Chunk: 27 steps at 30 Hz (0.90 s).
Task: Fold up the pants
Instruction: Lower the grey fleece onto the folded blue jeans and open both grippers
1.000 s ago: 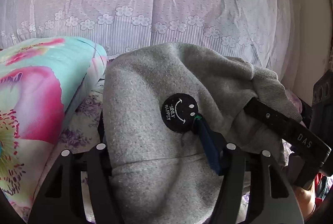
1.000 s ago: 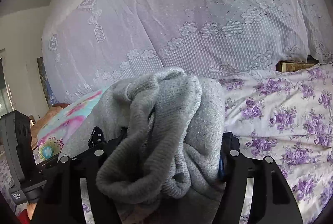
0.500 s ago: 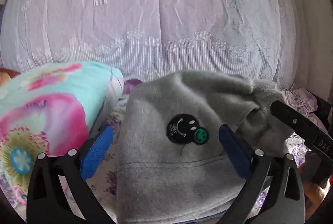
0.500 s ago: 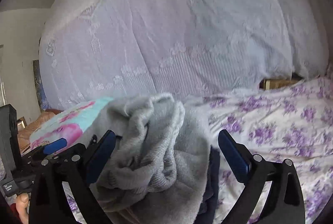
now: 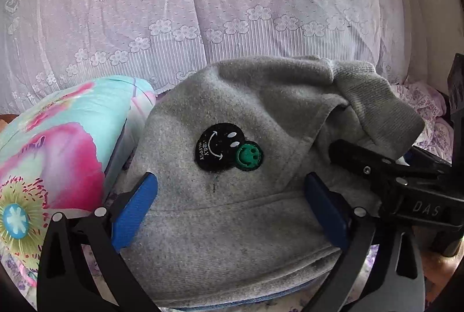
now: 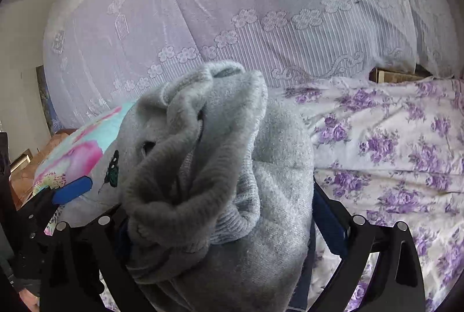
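while the grey pants are bunched on the floral sheet beside a bright pillow, the left gripper and right gripper are held with jaws apart, astride the fabric.

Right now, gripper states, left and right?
Left gripper: open, blue pads spread either side of the folded grey pants, not clamping.
Right gripper: open, fingers straddling the bunched pants, no squeeze visible.

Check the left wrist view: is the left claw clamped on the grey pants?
No, the left claw is spread wide around the grey pants.
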Tool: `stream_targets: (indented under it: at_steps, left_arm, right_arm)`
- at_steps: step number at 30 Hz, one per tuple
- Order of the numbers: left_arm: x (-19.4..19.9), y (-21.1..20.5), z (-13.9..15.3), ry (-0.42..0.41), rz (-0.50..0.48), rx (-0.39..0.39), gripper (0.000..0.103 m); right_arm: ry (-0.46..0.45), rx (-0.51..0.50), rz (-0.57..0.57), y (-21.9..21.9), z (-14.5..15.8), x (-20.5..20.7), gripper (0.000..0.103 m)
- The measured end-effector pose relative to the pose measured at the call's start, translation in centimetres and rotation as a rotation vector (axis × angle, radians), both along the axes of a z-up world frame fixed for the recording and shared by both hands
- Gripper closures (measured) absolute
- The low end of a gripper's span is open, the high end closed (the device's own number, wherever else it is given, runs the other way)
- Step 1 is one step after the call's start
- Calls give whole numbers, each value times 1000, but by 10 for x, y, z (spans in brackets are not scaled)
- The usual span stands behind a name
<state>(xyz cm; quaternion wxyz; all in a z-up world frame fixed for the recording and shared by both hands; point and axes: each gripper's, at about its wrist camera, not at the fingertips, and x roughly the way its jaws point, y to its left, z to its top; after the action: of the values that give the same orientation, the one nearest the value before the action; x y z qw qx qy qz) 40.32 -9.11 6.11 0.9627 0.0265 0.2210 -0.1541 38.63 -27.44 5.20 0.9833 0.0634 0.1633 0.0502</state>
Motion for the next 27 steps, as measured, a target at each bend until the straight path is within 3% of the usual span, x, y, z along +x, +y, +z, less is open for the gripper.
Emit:
stream_targets:
  at_steps: [4,7,9,15,19,27]
  left_arm:
    - [-2,12,-1,29,-1,-75,5]
    - [-17,12,1,2,22,-67,5]
    - [-34,9,1,-36,38,-26,5]
    - [-92,-7,-9,-142,101,143,5]
    - [-133,-7,-17,-204,119,241,5]
    - [-171,32,-21,-100,181,131,5]
  right_arm:
    - [-151,-32,-45,4,9,-34,4]
    - [-148,8,-88,-2,1,-48,3]
    - [-146,32,-106,-5,-7,-57,3]
    - [-119,-98,-193,15,-17,-92,3]
    - [-151,-107,-206,21,-17,-125,3]
    - [-117,16,-237,10,-23,-173,3]
